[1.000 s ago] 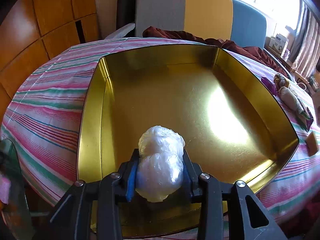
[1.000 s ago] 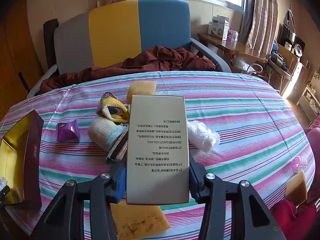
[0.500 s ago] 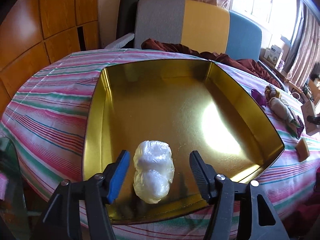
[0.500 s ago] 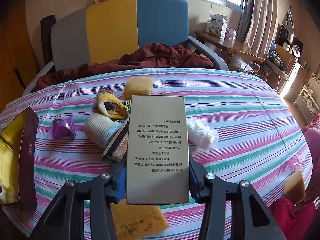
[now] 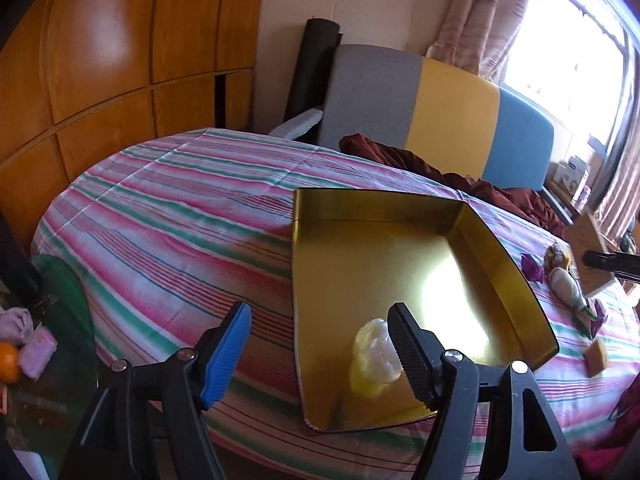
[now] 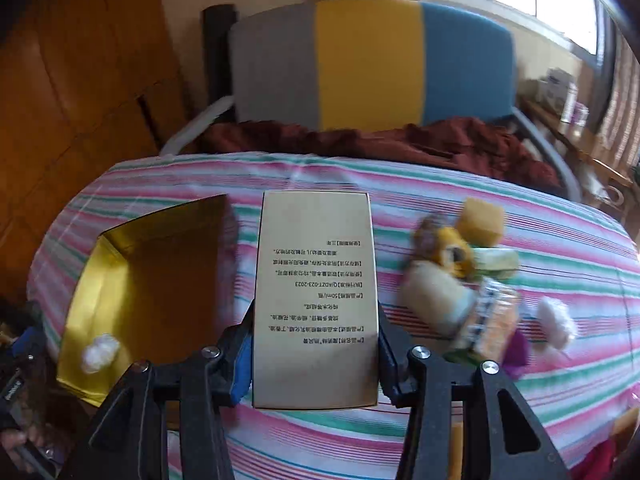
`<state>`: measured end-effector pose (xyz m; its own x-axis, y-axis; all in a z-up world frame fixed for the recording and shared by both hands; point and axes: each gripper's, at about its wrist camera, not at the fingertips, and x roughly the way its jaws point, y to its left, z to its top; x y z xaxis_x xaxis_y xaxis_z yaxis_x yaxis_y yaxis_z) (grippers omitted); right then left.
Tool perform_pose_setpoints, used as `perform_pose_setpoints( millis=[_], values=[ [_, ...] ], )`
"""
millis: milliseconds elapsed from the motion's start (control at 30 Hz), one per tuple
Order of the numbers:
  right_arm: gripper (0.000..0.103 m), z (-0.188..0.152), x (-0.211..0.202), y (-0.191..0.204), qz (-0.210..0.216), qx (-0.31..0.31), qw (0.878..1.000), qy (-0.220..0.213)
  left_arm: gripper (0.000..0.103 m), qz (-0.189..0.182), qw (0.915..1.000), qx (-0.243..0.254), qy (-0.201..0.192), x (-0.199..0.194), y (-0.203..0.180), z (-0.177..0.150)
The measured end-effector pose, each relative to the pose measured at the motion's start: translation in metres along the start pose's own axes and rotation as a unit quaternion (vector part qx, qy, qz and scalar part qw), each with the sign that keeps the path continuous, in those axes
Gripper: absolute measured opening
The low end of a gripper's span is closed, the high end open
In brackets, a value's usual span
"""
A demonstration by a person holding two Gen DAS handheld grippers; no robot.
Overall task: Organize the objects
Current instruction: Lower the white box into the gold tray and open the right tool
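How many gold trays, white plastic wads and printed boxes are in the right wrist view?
Gold tray: 1
White plastic wads: 2, one in the tray, the other on the striped cloth at right
Printed box: 1
Total: 4

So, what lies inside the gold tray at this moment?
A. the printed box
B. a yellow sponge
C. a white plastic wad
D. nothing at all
C: the white plastic wad lies on the floor of the gold tray, near its close edge; the printed box is clamped in the right claw above the striped cloth, outside the tray.
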<state>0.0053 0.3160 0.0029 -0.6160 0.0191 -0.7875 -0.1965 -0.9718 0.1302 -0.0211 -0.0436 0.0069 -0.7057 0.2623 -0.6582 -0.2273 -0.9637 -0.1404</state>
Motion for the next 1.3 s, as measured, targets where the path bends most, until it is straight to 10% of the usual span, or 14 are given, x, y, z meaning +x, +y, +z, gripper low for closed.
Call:
perform_pose_setpoints(
  millis=[233,500,700,800,1033,1300],
  values=[
    [0.050,0.016,0.084,0.156,0.089,-0.091,0.989,0.077,0.079,0.003,0.9994,-0.027,0.023,0.004,0.014,-0.004],
    [0.050,0.010,0.157,0.244,0.085,-0.106,0.980,0.148,0.101,0.033,0.9980,-0.052,0.011,0.000,0.029,-0.003],
    [0.055,-0.001,0.159,0.255,0.140,-0.093,0.971,0.171,0.101,0.044,0.9954,-0.083,0.020,0.007,0.045,-0.004],
    [0.076,-0.007,0.160,0.258,0.186,-0.083,0.961,0.188,0.101,0.049,0.9943,-0.093,0.016,0.007,0.049,-0.004],
    [0.101,-0.005,0.118,0.230,0.182,-0.073,0.973,0.119,0.103,0.049,0.9946,-0.090,0.012,0.009,0.049,-0.006],
    [0.102,-0.008,0.061,0.166,0.127,-0.060,0.990,0.022,0.103,0.059,0.9968,-0.050,-0.021,-0.005,0.028,-0.002]
  ],
)
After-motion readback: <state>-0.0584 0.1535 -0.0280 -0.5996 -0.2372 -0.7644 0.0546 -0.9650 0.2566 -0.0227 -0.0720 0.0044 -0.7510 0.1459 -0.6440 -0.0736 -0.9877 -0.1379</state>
